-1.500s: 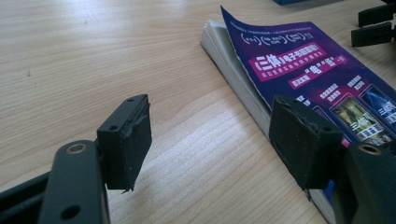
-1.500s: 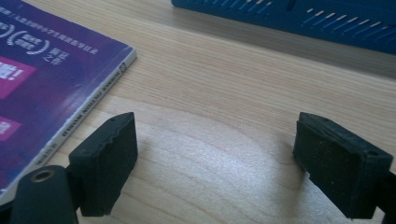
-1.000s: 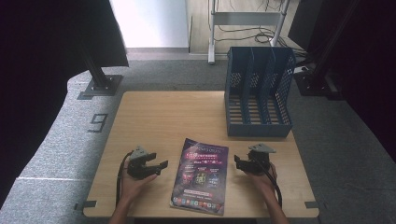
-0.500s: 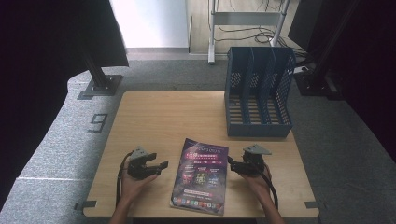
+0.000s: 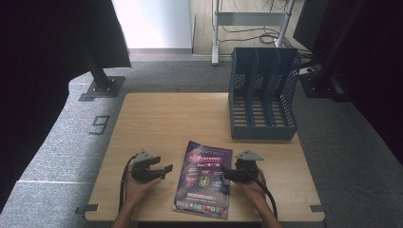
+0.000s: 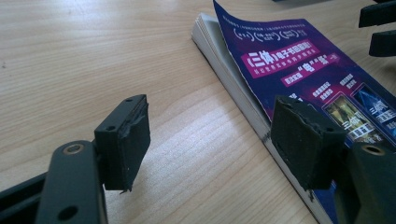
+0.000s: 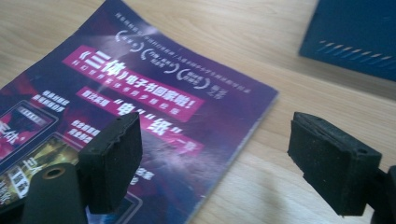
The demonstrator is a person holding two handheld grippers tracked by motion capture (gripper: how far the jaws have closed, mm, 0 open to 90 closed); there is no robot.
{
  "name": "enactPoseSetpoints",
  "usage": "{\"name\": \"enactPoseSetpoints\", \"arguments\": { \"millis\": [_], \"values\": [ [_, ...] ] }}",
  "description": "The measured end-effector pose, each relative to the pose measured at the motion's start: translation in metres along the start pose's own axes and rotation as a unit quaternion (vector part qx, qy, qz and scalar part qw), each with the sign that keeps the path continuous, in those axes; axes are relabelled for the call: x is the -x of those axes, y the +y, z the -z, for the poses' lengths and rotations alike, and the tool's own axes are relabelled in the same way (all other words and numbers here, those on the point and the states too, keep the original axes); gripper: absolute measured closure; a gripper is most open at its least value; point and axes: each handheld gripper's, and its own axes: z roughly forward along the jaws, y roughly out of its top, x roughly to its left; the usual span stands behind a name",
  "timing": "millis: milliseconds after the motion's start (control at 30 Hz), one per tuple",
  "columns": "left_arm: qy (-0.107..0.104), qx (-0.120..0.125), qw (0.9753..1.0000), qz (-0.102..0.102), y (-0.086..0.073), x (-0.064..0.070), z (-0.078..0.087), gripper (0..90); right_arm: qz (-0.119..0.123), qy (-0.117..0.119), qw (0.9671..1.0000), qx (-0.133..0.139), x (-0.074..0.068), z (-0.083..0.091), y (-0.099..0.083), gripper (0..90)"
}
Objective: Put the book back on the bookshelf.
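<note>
A purple magazine [image 5: 204, 179] with white and pink print lies flat near the table's front edge, between the two grippers. My left gripper [image 5: 165, 170] rests just left of it, open and holding nothing. In the left gripper view the left gripper [image 6: 215, 140] faces the magazine's [image 6: 299, 60] thick page edge, and the cover curls up at the far corner. My right gripper [image 5: 227, 175] is open at the magazine's right edge. In the right gripper view the right gripper [image 7: 223, 161] straddles the right edge of the magazine [image 7: 140, 107], one pad over the cover, one over bare wood.
A blue slotted file rack [image 5: 262, 95] stands at the table's back right, and its base [image 7: 355, 32] is seen ahead of the right gripper. The wooden table [image 5: 166, 118] is bare to the left and behind the magazine. Grey carpet surrounds the table.
My right gripper has slid left until its jaws reach the magazine's right edge. The left gripper and the magazine have stayed put.
</note>
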Motion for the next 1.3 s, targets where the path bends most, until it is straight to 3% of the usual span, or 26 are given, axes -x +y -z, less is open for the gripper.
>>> {"name": "enactPoseSetpoints", "arguments": {
  "millis": [467, 767, 1033, 1300],
  "values": [
    [0.000, -0.003, 1.0000, 0.004, 0.000, 0.001, -0.002, 28.9, 0.021, 0.015, 0.9993, -0.025, -0.024, -0.020, -0.008, 16.2],
    [0.002, -0.010, 0.9999, 0.004, 0.000, 0.002, -0.003, 29.1, 0.033, 0.003, 0.9991, -0.026, -0.028, -0.021, -0.009, 15.4],
    [0.002, -0.010, 0.9999, 0.002, 0.000, 0.003, -0.003, 29.1, 0.024, -0.011, 0.9990, -0.035, -0.023, -0.020, -0.009, 12.6],
    [0.000, -0.015, 0.9999, -0.002, 0.000, 0.005, -0.006, 29.1, 0.001, 0.005, 0.9990, -0.044, -0.018, -0.021, -0.010, 12.9]
  ]
}}
